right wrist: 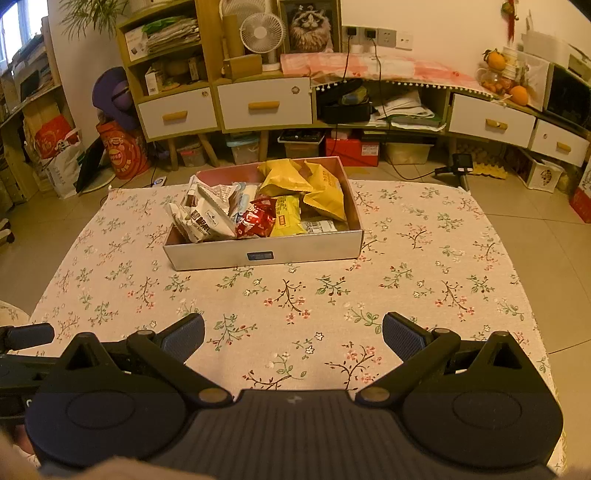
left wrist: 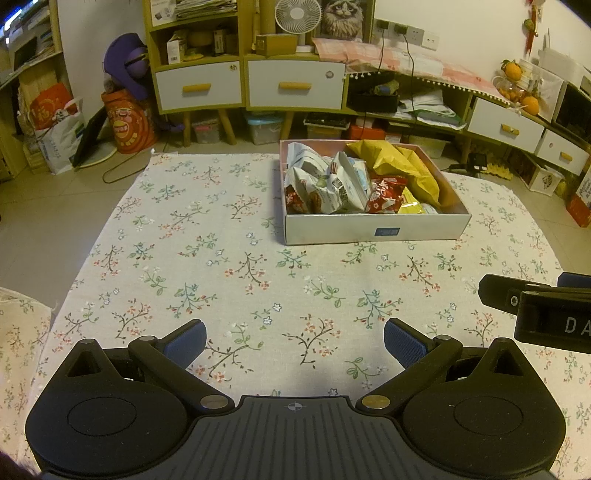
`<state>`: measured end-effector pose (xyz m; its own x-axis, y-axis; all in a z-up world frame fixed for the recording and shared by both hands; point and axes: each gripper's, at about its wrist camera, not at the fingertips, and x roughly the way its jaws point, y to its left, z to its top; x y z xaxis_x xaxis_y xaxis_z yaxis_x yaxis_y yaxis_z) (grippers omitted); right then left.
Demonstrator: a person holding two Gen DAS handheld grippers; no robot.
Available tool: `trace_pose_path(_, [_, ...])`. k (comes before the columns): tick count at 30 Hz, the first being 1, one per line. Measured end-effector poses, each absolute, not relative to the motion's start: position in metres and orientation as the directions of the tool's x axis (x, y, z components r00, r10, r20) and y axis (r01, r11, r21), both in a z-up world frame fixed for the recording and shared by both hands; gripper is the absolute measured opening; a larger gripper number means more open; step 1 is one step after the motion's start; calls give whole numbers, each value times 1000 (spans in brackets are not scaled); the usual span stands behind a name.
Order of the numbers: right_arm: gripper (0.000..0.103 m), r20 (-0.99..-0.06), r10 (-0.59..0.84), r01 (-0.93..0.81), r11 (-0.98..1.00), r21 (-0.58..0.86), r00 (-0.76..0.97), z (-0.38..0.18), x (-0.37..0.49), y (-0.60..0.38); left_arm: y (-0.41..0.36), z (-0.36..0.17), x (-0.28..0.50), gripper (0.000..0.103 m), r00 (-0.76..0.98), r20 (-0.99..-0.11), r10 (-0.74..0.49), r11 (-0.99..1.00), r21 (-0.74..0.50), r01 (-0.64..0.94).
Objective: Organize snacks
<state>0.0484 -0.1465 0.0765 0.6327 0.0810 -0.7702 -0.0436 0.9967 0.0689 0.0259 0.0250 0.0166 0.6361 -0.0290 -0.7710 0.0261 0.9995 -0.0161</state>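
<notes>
A shallow white box (left wrist: 376, 229) (right wrist: 221, 255) stands at the far side of the floral tablecloth (left wrist: 221, 266) (right wrist: 406, 273). It is filled with snack packets: white bags (left wrist: 332, 184) (right wrist: 203, 218) on the left, a red packet (left wrist: 384, 194) (right wrist: 256, 219) in the middle, yellow bags (left wrist: 402, 166) (right wrist: 321, 188) on the right. My left gripper (left wrist: 294, 345) hovers open over the near cloth, holding nothing. My right gripper (right wrist: 293, 338) is also open and empty, well short of the box. The right gripper's body shows at the left wrist view's right edge.
Behind the table stand low cabinets with white drawers (left wrist: 295, 86) (right wrist: 266, 105), a small fan (left wrist: 297, 16) (right wrist: 262, 33), storage bins and cables on the tiled floor. Bags lean at the left wall (left wrist: 55, 125). The cloth between grippers and box holds no objects.
</notes>
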Motion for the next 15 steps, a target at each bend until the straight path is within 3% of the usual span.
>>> trace_pose_path(15, [103, -777, 66, -39, 998, 53, 626, 70, 48, -148, 28, 8, 25, 103, 619, -785, -22, 1000, -8, 25])
